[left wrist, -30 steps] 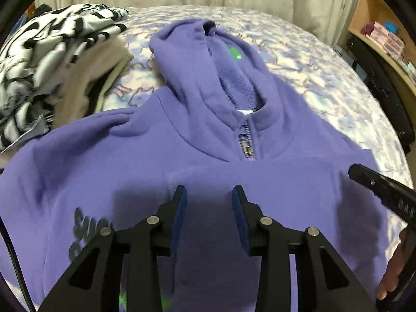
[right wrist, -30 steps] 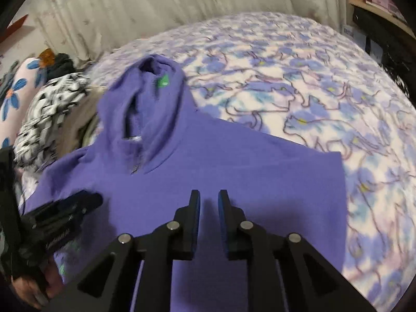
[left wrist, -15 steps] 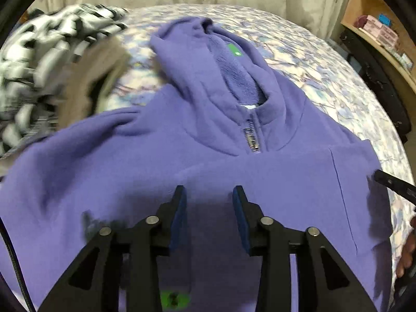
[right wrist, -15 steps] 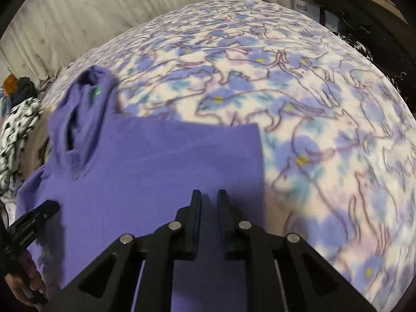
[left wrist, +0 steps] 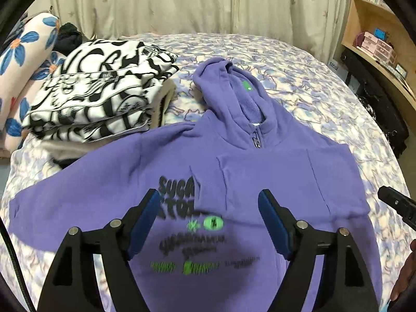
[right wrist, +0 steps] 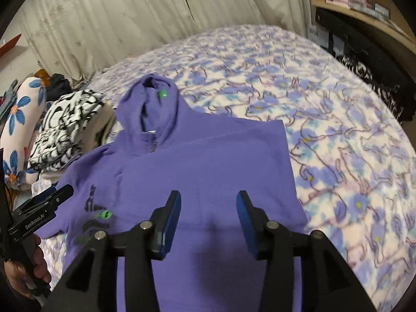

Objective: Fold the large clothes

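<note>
A purple zip hoodie [left wrist: 161, 166] lies face up on the bed, hood pointing away, with black and green print on its chest. Its right side is folded in over the chest [left wrist: 273, 176], while the left sleeve [left wrist: 52, 208] spreads out flat. My left gripper [left wrist: 210, 205] hovers above the print. Its jaws are opening and nothing is between them. In the right wrist view the hoodie [right wrist: 208, 161] lies below my right gripper [right wrist: 208, 208], whose jaws are also opening and hold nothing. A hand holds the left gripper [right wrist: 61, 192] at that view's left edge.
A stack of folded black-and-white clothes [left wrist: 98, 91] sits left of the hood, beside a floral pillow [left wrist: 23, 59]. The patterned blanket [right wrist: 338, 130] stretches out to the right. A wooden shelf with boxes [left wrist: 377, 46] and dark items stand along the right side. Curtains hang behind.
Both grippers have drawn back and up from the hoodie, and their jaws have spread apart. More of the printed chest and the left sleeve now shows.
</note>
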Tool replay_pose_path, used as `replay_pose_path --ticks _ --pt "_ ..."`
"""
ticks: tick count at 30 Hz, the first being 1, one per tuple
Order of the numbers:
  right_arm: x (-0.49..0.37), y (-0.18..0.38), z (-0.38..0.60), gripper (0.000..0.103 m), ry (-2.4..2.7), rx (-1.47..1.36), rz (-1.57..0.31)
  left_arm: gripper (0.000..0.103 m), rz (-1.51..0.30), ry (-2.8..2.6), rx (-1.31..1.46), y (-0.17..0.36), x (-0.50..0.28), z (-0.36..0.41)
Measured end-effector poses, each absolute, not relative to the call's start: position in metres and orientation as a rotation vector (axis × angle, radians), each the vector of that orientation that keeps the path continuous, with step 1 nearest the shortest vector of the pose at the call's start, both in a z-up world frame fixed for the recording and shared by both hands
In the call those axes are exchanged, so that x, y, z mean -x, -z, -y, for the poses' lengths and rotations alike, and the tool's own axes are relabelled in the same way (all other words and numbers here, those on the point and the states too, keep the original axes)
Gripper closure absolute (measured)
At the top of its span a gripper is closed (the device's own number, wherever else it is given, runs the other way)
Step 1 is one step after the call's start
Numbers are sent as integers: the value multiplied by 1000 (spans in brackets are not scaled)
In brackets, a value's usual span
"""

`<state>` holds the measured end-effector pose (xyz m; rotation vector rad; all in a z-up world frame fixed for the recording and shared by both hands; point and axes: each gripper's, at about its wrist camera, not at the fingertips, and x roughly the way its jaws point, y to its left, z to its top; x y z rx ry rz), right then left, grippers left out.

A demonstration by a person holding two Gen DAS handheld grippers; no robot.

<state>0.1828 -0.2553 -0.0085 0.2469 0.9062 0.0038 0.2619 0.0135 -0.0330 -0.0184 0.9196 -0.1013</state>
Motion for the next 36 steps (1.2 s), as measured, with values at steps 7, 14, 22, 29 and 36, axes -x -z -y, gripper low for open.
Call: replay_pose_path --ticks 7,14,22,29,36 --pt "-139 -5 230 59 -19 -227 -879 26 -908 105 0 19 -207 -22" --pt "-113 6 200 59 -50 -242 -903 26 -893 101 11 15 -165 -33" --pt "-94 21 156 59 -102 -277 -924 26 -911 61 86 27 -140 -71" --pt "-95 33 114 59 -145 -268 -937 26 -934 13 181 46 -131 -120" --pt "-107 46 74 59 -185 -238 -959 26 -968 -16 263 69 -128 -168"
